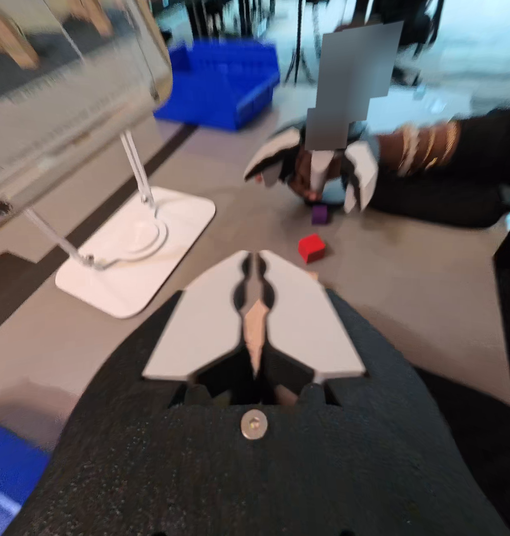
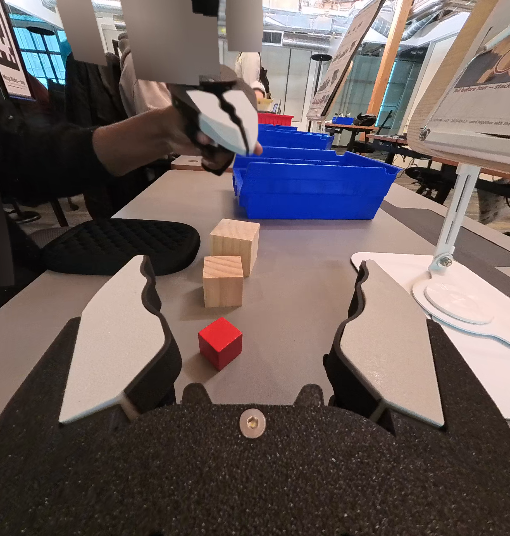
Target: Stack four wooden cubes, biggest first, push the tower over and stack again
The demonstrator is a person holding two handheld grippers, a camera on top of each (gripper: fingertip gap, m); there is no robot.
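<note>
My left gripper (image 1: 255,255) is shut with nothing between its pads; only a thin slit shows. The right wrist view shows it (image 2: 236,124) raised in the air above the table, bare. Pale wood shows beneath its fingers (image 1: 255,333). My right gripper (image 2: 253,261) is wide open and low over the grey table (image 2: 306,304). A red cube (image 2: 220,342) lies on the table between its fingers, touching neither. Two wooden cubes (image 2: 222,281) (image 2: 235,246) stand just beyond. In the blurred left wrist view, the right gripper (image 1: 312,185) hangs over a purple cube (image 1: 319,214), near the red cube (image 1: 311,248).
A blue bin (image 2: 312,188) stands behind the cubes and also shows in the left wrist view (image 1: 219,84). A white stand base (image 2: 451,290) (image 1: 137,249) carries a tilted sign board on the right. A black padded thing (image 2: 117,246) lies at the table's left edge. There is about 12 cm between the tips of the two grippers.
</note>
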